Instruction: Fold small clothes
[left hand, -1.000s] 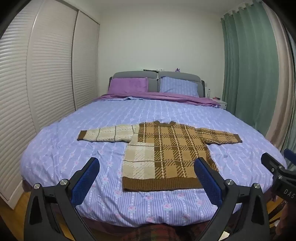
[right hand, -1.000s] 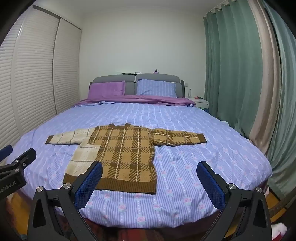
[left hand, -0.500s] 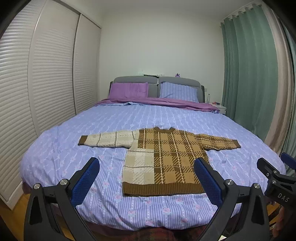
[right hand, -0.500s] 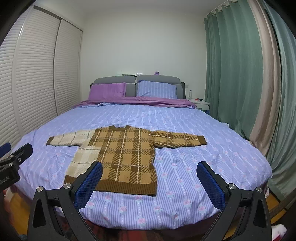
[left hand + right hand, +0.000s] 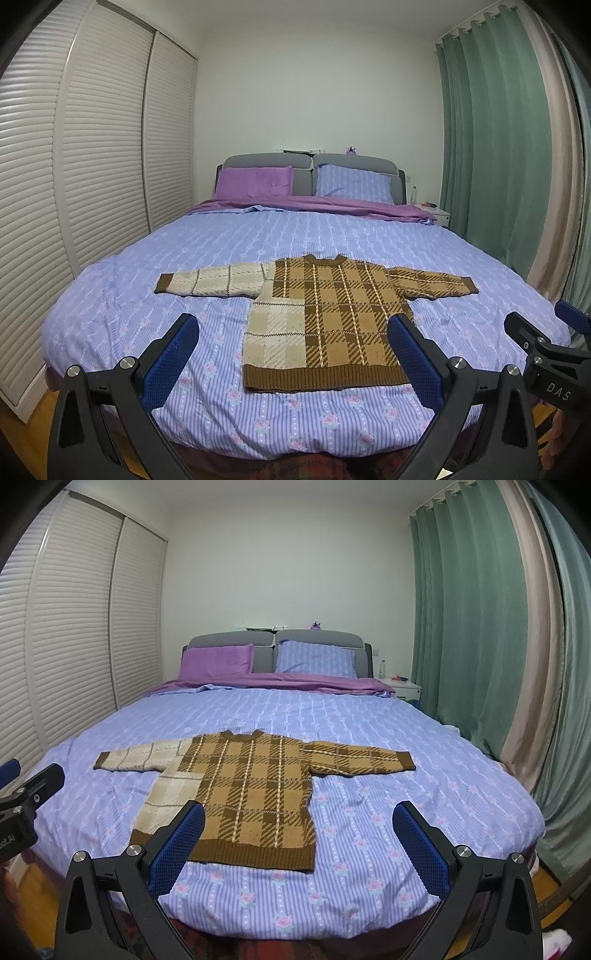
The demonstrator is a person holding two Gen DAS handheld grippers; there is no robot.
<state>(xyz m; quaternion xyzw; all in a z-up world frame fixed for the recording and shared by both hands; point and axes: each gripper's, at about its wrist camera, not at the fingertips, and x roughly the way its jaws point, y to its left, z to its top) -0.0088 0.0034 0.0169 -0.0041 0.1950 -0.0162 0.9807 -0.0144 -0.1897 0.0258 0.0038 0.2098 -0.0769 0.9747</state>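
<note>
A small plaid sweater lies flat and spread out near the foot of the bed, both sleeves out to the sides. It is brown and tan, with a cream left sleeve and cream lower left panel. It also shows in the right wrist view. My left gripper is open and empty, held off the foot of the bed short of the sweater's hem. My right gripper is open and empty, to the right of the left one, level with the sweater's right half.
The bed has a blue striped floral cover, with a purple pillow and a blue pillow at the headboard. Louvred wardrobe doors line the left. Green curtains and a white nightstand stand on the right.
Both grippers have lifted and tilted up slightly, so the sweater sits lower in both views. Both stay open. The sweater has not moved.
</note>
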